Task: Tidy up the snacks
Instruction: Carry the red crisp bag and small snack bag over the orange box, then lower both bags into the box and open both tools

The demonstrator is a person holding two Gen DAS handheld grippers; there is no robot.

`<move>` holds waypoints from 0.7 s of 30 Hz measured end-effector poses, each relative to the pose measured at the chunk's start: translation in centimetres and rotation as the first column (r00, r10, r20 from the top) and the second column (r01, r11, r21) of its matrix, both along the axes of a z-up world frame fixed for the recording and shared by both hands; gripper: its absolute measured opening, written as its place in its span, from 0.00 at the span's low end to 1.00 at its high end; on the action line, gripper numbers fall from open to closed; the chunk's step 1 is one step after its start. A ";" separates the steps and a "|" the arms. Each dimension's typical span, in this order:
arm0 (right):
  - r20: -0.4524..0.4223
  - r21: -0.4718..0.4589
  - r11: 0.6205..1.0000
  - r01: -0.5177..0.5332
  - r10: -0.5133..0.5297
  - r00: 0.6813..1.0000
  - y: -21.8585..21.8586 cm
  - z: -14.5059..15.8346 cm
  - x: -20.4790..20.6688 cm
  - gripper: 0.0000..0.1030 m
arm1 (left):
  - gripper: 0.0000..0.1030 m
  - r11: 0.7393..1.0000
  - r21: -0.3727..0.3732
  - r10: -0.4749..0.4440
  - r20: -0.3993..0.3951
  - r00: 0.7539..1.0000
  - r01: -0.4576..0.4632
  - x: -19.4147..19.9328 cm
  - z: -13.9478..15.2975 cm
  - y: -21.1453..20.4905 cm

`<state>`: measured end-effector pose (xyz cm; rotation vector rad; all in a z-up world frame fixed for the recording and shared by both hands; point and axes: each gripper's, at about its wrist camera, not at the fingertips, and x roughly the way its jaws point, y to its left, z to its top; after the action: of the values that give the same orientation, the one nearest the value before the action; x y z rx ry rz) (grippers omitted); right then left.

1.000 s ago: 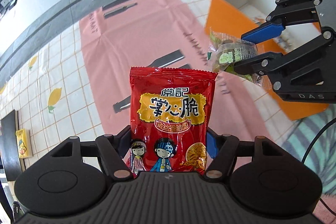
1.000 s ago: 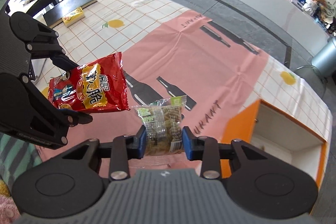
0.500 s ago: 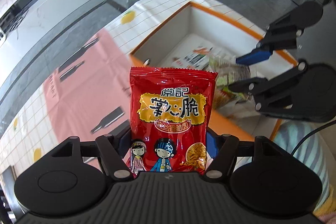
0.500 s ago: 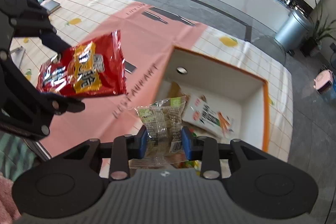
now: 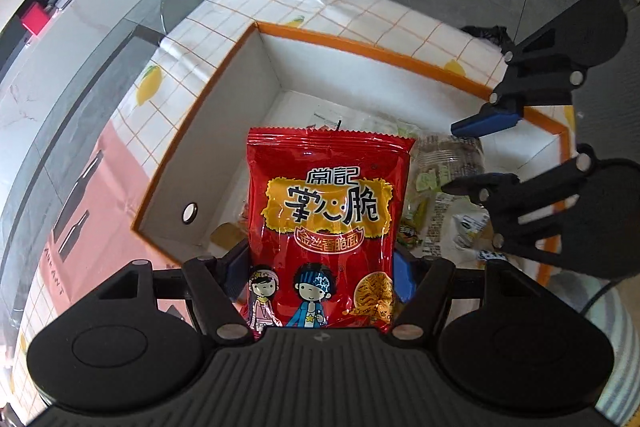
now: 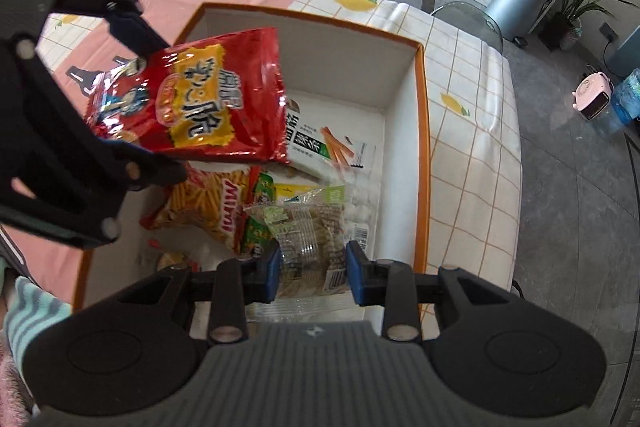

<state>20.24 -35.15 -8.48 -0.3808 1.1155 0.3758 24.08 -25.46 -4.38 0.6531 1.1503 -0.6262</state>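
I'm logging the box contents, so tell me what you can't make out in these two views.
- Left wrist: the red packet in the left tongs hides the middle of the orange box.
- Right wrist: snacks beneath the clear packet in the right tongs are covered; the print is unreadable.

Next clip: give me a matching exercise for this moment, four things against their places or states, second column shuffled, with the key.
Things:
1. red foil noodle-snack packet
2. clear packet with green label
3. orange-rimmed white box
4. white packet printed with orange sticks

Places or states:
A. lying on the box floor
B. clamped in the right gripper
C. standing open on the tablecloth
D. clamped in the left gripper

Pairs: 1-D, 2-B, 3-C, 4-A
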 end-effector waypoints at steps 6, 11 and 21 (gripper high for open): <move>-0.024 0.015 1.000 -0.024 0.024 0.999 0.2 -2.3 0.9 0.30 | 0.77 0.998 0.050 -0.027 -0.020 0.999 0.028 1.2 -2.5 -1.0; -0.041 0.025 0.999 -0.033 0.034 0.999 0.0 -3.1 1.7 0.30 | 0.77 0.998 0.059 -0.028 -0.038 0.999 0.030 2.0 -3.5 -1.1; -0.053 0.033 0.997 -0.063 0.065 0.997 0.6 -4.7 1.9 0.30 | 0.77 0.997 0.059 -0.042 -0.058 0.997 0.046 2.9 -5.7 -1.3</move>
<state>22.12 -34.53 -13.23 -0.3816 1.1506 0.4615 26.96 -26.79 -10.08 0.7176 1.2142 -0.6527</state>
